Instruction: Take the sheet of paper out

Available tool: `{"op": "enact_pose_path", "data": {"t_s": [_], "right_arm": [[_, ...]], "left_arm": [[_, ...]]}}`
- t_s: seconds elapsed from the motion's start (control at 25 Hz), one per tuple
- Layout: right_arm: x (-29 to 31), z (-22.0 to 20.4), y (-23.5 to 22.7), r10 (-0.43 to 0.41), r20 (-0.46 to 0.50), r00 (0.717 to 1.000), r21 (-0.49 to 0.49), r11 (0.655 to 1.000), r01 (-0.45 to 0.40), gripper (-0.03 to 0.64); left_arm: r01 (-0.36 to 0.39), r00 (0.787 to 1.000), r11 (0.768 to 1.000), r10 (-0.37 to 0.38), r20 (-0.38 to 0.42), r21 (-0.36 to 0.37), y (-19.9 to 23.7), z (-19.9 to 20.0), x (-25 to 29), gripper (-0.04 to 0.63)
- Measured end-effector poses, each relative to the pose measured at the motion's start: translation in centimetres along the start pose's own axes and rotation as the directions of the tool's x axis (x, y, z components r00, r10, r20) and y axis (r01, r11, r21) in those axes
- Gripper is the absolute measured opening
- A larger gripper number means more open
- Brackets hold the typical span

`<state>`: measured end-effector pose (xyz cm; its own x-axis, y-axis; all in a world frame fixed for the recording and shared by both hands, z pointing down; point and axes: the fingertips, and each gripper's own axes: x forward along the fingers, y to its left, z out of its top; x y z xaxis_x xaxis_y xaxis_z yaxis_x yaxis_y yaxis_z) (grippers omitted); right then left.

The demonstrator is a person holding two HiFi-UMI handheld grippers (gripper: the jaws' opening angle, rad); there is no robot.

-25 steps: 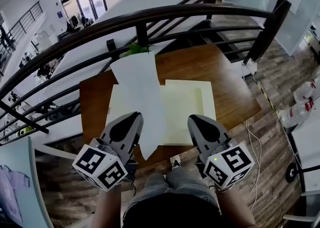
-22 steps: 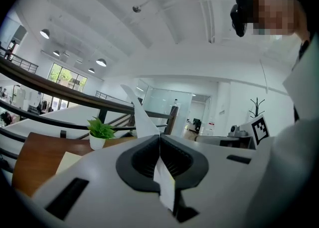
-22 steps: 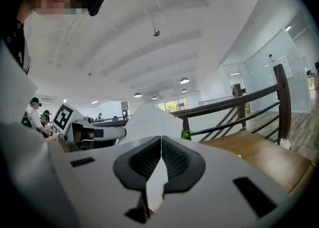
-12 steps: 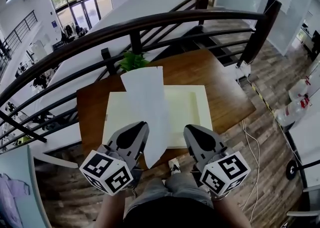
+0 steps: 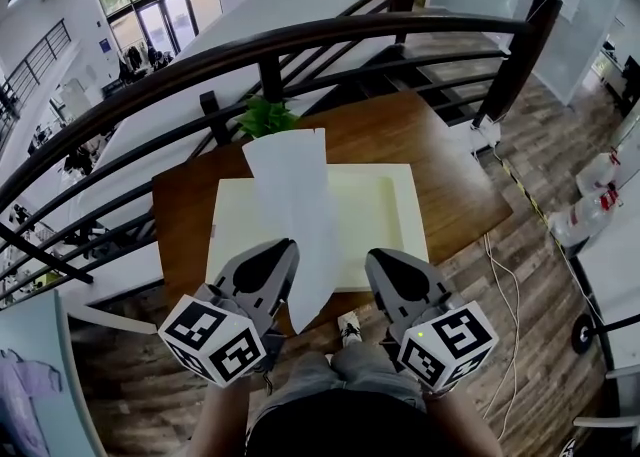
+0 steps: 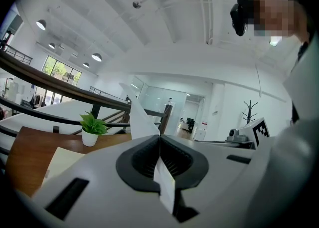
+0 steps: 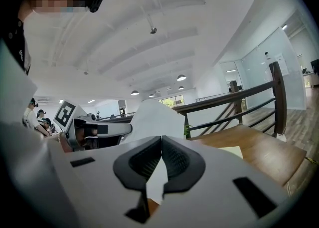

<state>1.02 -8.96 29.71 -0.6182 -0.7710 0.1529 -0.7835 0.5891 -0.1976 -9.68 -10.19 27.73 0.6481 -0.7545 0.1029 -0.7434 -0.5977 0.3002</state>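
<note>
A white sheet of paper [image 5: 290, 195] hangs lifted over an open cream folder [image 5: 375, 215] that lies on the wooden table [image 5: 440, 155]. My left gripper [image 5: 287, 247] is shut on the sheet's near lower part. In the left gripper view the sheet [image 6: 140, 120] runs through the closed pads of the left gripper [image 6: 159, 138] and stands up beyond them. My right gripper [image 5: 373, 259] hovers over the folder's near edge, just right of the sheet, shut with nothing in it. From the right gripper [image 7: 161, 139] the sheet [image 7: 155, 117] shows ahead to the left.
A small potted plant [image 5: 266, 117] stands at the table's far edge. A dark curved railing [image 5: 330, 30] runs behind the table. Wooden floor with cables [image 5: 505, 275] lies to the right, and plastic bottles [image 5: 590, 210] further right.
The head camera has shifted a little. Both grippers and the held sheet stay where they were.
</note>
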Motion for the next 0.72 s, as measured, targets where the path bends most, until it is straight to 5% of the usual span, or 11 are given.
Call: {"op": "enact_pose_path", "data": {"t_s": [0.72], "right_arm": [[-0.15,-0.2,-0.35,0.004,-0.01,1.0,-0.021,1.0,-0.004,0.026]], "left_arm": [[-0.008,1.0,1.0,0.008,0.001,-0.023,0.05,-0.38,0.18,0.02]]}}
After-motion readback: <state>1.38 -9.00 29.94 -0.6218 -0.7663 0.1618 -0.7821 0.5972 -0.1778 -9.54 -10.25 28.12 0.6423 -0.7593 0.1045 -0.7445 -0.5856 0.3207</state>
